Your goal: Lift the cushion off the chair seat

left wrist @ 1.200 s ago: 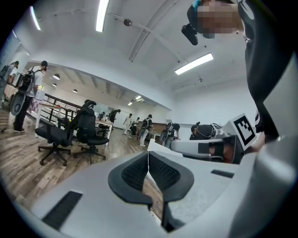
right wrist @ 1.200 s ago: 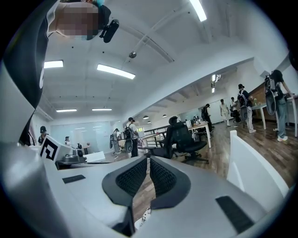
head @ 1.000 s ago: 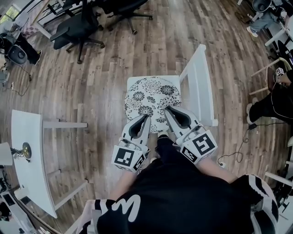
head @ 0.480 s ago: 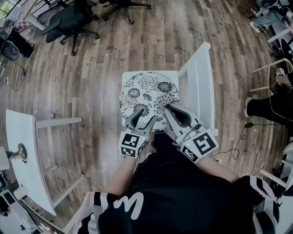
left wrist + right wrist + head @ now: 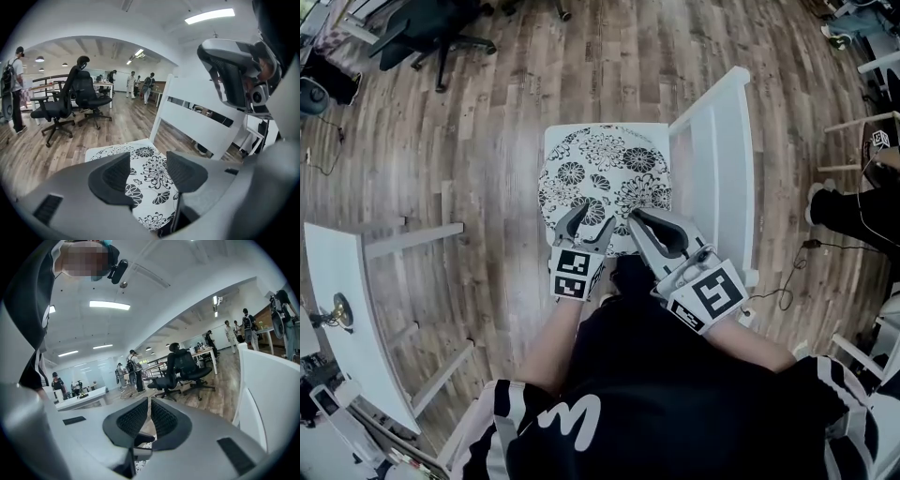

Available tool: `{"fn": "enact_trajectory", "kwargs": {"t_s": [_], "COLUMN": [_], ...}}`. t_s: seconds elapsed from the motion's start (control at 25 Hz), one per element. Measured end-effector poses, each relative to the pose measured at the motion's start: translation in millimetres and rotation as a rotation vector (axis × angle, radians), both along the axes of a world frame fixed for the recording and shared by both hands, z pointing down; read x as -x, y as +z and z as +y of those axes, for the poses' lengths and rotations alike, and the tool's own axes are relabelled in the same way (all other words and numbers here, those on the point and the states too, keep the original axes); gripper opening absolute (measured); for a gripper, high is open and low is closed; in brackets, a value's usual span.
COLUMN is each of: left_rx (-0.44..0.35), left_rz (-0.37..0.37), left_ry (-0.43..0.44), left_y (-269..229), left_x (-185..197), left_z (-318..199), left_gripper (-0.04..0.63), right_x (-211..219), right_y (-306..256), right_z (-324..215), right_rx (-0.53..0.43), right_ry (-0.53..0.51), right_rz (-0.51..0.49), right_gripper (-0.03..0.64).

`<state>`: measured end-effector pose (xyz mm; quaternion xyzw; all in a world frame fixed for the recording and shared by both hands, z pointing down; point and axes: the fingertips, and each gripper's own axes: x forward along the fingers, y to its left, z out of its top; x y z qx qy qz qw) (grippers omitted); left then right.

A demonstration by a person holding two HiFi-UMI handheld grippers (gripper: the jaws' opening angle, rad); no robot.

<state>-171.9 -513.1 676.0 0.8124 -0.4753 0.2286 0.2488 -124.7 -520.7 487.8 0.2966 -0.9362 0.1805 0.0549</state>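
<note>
The cushion (image 5: 605,178) is a round pad printed with black flowers on white, lying flat on the white seat (image 5: 555,137) of a wooden chair and covering it almost to the edges, so only the seat corners show. It looks thin, soft and light, so it will likely droop and fold when raised by one edge, and the cloth cover should give the pads good purchase. Nothing about it seems fragile. The best hold is probably the near rim, where it overhangs the seat front a little and a jaw can slide under; a second pinch further along the rim would keep it from sagging

The left gripper (image 5: 585,223) hangs over that near rim, nose tilted down. Its jaws have just been opening and stand wide apart; the floral cloth shows through the gap beyond them, but neither pad presses on it. The right gripper (image 5: 639,216) sits just beside it, over the cushion's near right part, jaws together with nothing between them, aimed nearly level across the room, not down at the pad

The chair's slatted backrest (image 5: 717,159) stands along the right of the seat. Around lies a plank floor (image 5: 487,112), a white table (image 5: 342,309) to the left and black office chairs (image 5: 422,33) well apart
</note>
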Motion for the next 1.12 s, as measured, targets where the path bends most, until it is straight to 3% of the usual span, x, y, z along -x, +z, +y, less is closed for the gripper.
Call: {"fn": "enact_trajectory", "kwargs": {"t_s": [0.76,1.12], "left_rx": [0.13,0.217], "left_rz": [-0.11,-0.142], "left_ry": [0.038,0.016], "left_y": [94,137], "left_x": [-3,-5], "left_z": [-18,-18], "left_gripper": [0.242,0.244], "right_x": [-7,-11], "right_y": [40,48], "right_z": [-9,-18], "right_rx": [0.063,0.04], "right_ry": [0.03,0.02], "right_rz": [0.027,0.045], "right_gripper": [0.034,0.034]}}
